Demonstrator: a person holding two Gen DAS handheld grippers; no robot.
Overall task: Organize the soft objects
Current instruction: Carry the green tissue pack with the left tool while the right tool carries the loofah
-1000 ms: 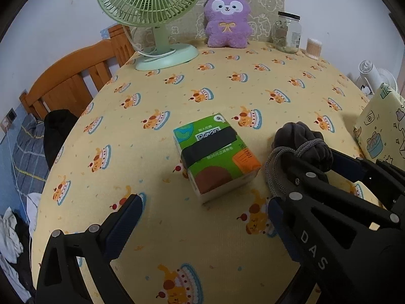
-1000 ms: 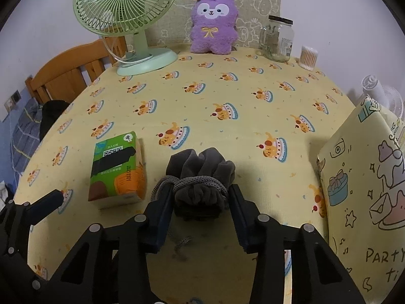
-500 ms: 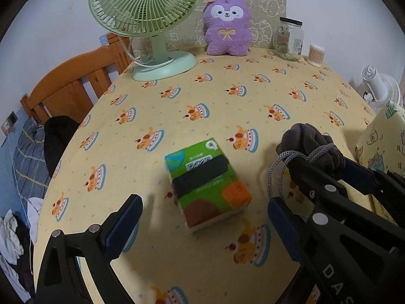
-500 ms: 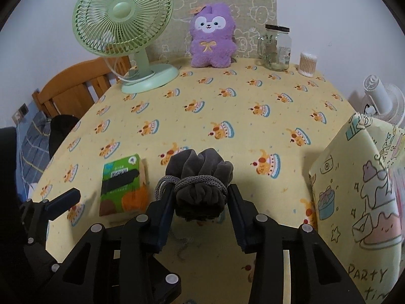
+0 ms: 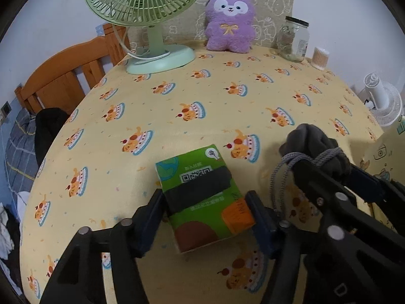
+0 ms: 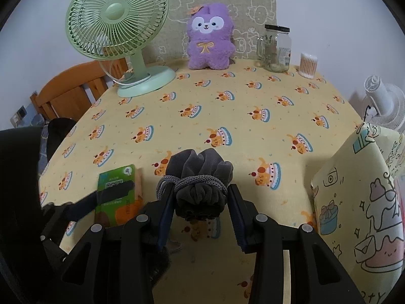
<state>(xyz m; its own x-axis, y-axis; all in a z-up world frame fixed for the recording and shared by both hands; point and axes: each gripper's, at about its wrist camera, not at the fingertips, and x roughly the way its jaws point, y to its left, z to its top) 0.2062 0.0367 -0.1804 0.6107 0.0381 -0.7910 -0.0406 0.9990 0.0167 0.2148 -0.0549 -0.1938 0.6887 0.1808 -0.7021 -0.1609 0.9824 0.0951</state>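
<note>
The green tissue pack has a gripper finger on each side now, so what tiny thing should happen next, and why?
Probably lift it a little. The left hand-held gripper appears closed on the green tissue pack, a finger against each side, while the pack seems to sit on the tablecloth. The right hand-held gripper already holds the gray drawstring pouch.

matte black left claw (image 5: 205,209), dark blue pads, silver screws, possibly "das" lettering

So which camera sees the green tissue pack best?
The left wrist view: the tissue pack sits centered between the left gripper fingers, top fully visible. The right wrist view shows it off to the side, partly hidden.
</note>
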